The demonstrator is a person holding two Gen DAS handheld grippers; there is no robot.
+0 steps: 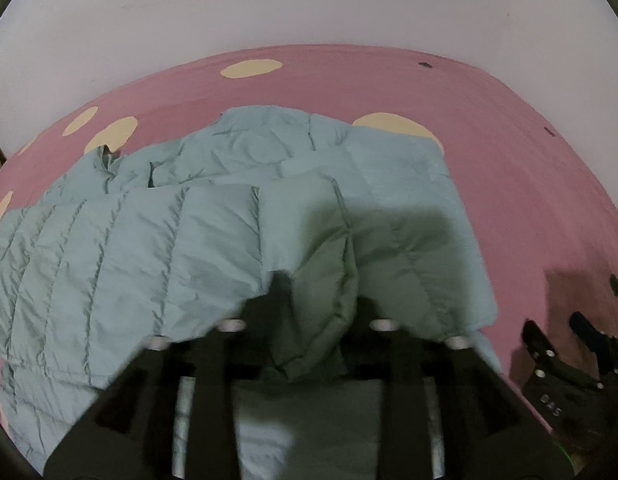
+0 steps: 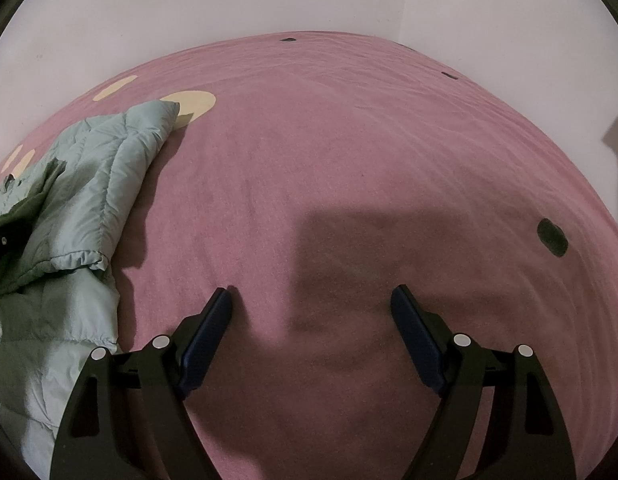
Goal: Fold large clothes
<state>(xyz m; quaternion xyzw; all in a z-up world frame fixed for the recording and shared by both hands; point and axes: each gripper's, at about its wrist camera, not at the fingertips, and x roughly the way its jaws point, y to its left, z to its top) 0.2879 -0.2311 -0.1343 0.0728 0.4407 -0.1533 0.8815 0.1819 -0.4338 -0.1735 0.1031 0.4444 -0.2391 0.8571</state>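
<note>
We see a pale green quilted puffer jacket (image 1: pixel 237 208) lying partly folded on a pink bedsheet (image 1: pixel 509 152) with cream dots. A fold of the jacket droops between the 2 fingers of the left gripper (image 1: pixel 321 304); whether the pads pinch it we cannot tell, since cloth hides the tips. The right gripper (image 2: pixel 311 300) hovers over bare sheet to the right of the jacket, its jaws spread wide and grasping nothing.
</note>
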